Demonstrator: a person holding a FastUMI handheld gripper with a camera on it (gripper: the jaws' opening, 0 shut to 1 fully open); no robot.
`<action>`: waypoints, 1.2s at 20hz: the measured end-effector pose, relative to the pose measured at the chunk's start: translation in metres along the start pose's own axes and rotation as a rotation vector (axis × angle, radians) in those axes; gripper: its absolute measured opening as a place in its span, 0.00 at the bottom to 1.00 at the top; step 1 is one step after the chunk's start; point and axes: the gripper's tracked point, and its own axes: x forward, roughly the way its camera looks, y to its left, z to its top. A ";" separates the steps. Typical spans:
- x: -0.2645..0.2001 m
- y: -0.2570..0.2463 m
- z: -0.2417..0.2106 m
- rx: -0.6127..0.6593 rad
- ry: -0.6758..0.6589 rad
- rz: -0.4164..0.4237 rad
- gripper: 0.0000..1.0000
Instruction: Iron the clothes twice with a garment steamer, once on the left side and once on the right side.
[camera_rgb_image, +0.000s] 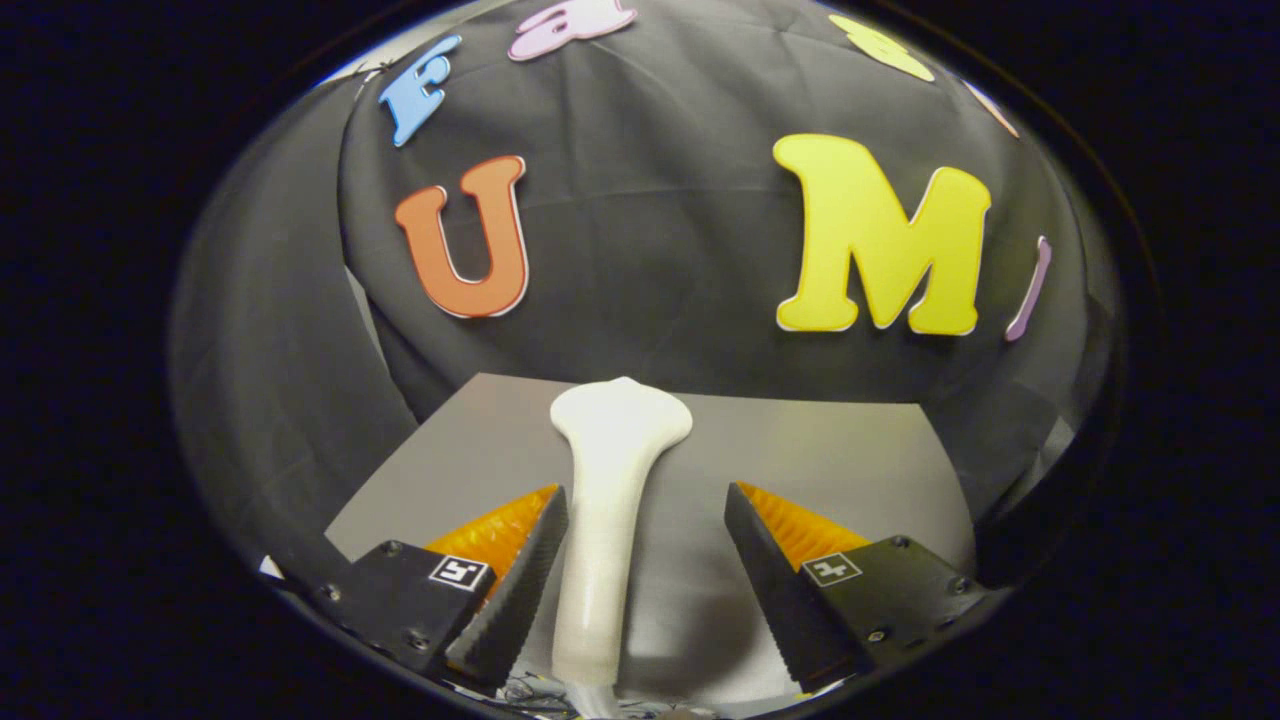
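Claw (645, 560) spread open, straddling the white garment steamer (608, 500) handle; left finger is right against it, right finger well off. Steamer lies on the grey desk (830, 450), head pointing away. Grasp step, I'd say: next close squarely on the handle.

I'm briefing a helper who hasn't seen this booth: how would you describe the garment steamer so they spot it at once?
Start at the grey table in front of the black cloth wall. Lying on it between the open gripper fingers, close to the left one, is the garment steamer: a long white handle that widens into a flared head at its far end. It is the one white, smooth thing there.
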 end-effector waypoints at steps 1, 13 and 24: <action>0.011 0.002 0.001 0.007 0.027 0.003 0.99; 0.053 0.016 -0.012 0.041 0.225 -0.021 0.63; 0.021 0.016 0.012 0.053 0.080 0.045 0.47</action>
